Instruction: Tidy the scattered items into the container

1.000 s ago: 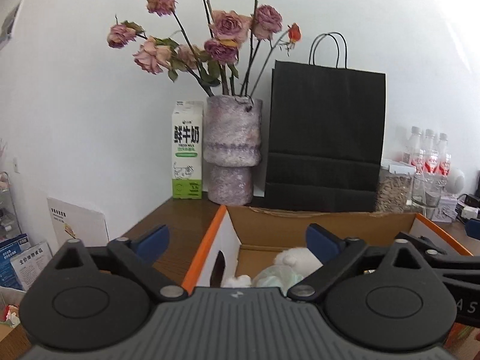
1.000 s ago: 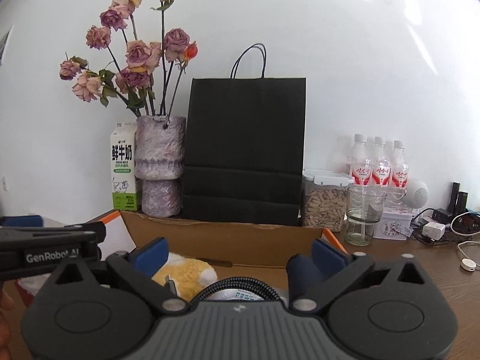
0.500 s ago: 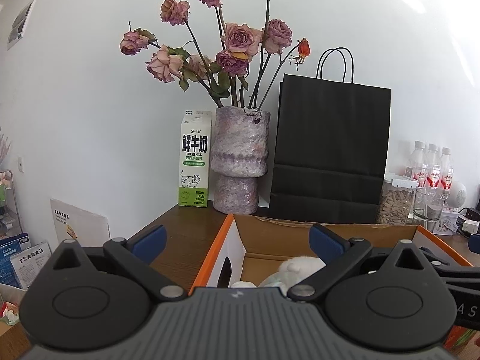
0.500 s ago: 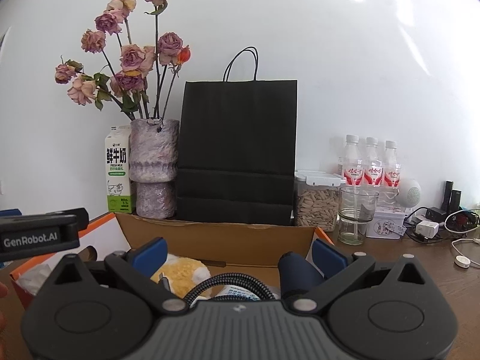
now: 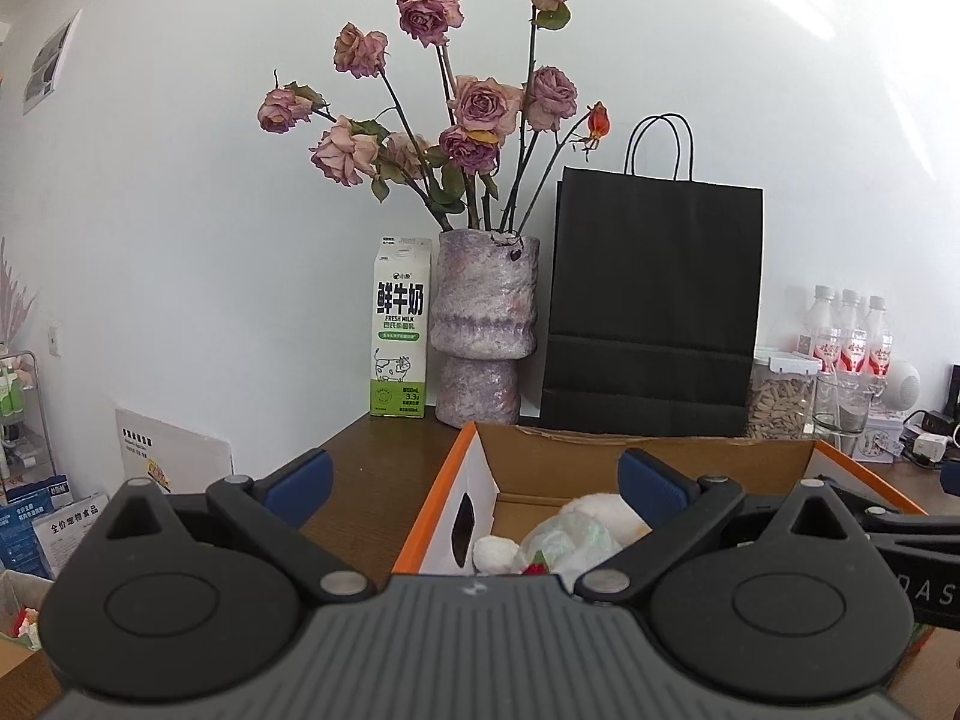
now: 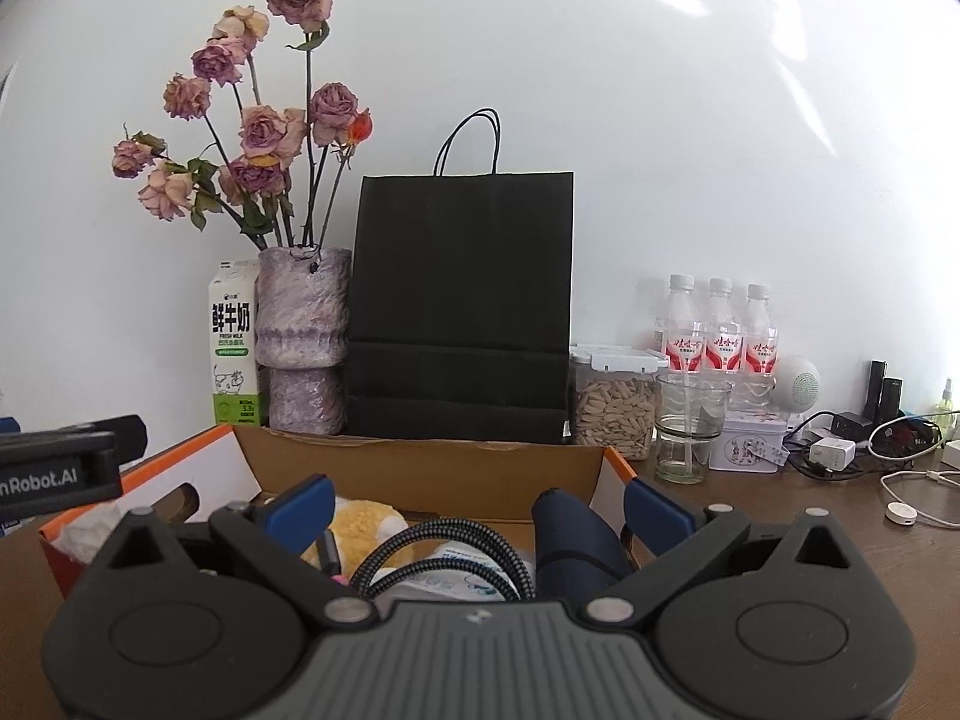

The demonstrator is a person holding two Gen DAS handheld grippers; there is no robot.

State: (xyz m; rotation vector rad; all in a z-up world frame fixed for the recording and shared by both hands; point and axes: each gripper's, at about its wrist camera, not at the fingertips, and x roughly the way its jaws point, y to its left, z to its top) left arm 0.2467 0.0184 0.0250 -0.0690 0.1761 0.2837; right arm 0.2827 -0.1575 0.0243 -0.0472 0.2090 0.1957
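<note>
As seen now:
Box [image 6: 420,468]: lower beneath both fingers than a second ago; dark item, cable, plush inside.
Left gripper [image 5: 474,480]: wide, empty.
Right gripper [image 6: 480,507]: wide, empty, likely finishing.

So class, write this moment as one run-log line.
left hand-held gripper: open, empty | right hand-held gripper: open, empty | cardboard box: holds plush toy, braided cable
</note>
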